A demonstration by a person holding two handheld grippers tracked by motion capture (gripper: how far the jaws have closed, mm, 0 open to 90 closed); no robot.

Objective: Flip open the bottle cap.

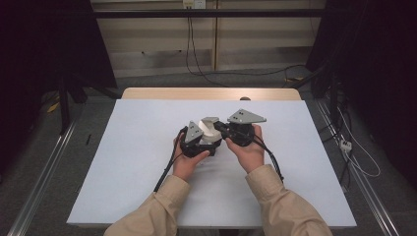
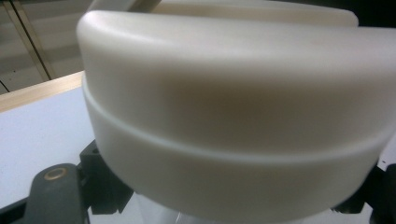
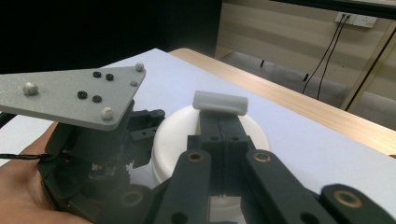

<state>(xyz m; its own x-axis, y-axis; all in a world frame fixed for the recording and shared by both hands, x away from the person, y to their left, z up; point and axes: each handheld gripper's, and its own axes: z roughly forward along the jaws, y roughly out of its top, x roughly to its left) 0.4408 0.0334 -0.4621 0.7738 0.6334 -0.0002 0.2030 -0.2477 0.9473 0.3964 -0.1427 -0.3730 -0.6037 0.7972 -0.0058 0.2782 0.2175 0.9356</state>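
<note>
Cream-white plastic, a squat round lidded container (image 1: 210, 132), sits upright at the middle of the pale blue table (image 1: 123, 162), its axis vertical and no long side that I can make out. I see the left gripper (image 1: 202, 143) pressed against its left wall with jaws closed on the container, its wall looming close in the left gripper view. From the right, the right gripper (image 3: 219, 112) has its jaws together, tips above the lid by a small white block (image 3: 219, 102).
</note>
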